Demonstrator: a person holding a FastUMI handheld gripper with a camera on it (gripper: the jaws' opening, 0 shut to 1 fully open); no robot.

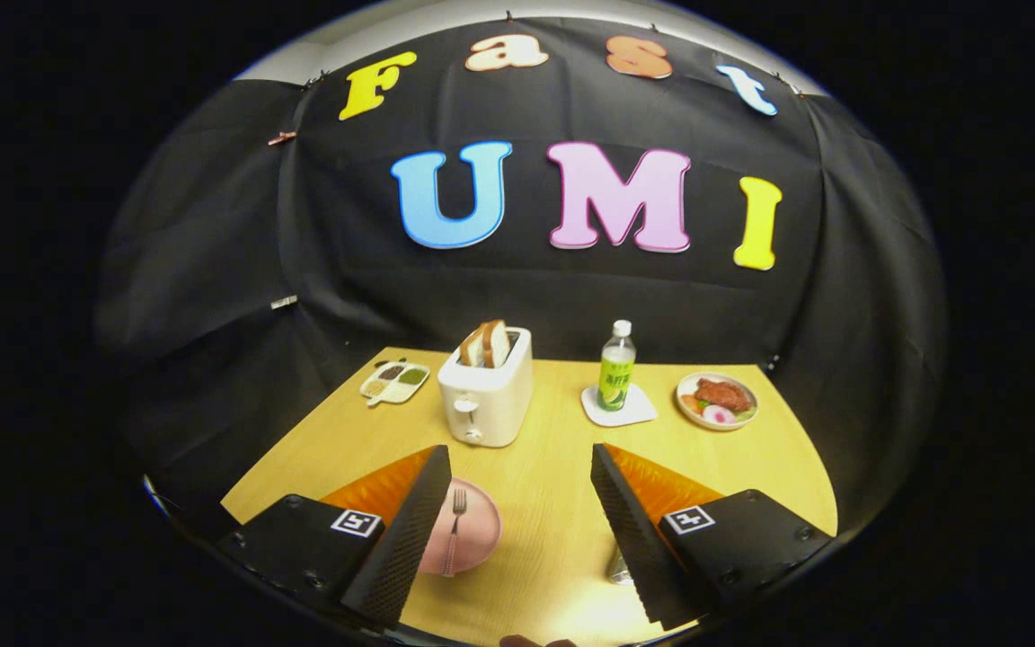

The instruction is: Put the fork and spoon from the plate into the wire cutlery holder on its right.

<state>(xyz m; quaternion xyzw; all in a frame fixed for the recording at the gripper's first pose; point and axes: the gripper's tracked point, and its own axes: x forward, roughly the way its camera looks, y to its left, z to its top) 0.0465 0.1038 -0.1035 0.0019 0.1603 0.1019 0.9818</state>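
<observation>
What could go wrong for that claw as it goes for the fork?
1. The fork lies flat on the pink plate, half behind the left finger, so the open claw may slide off it or nudge the plate.
2. The spoon cannot be made out on the plate, so it might get missed.
3. The wire holder is mostly hidden behind the right finger; swinging across could knock it.

Black, orange-backed tool (pixel 517 530), square markers
</observation>
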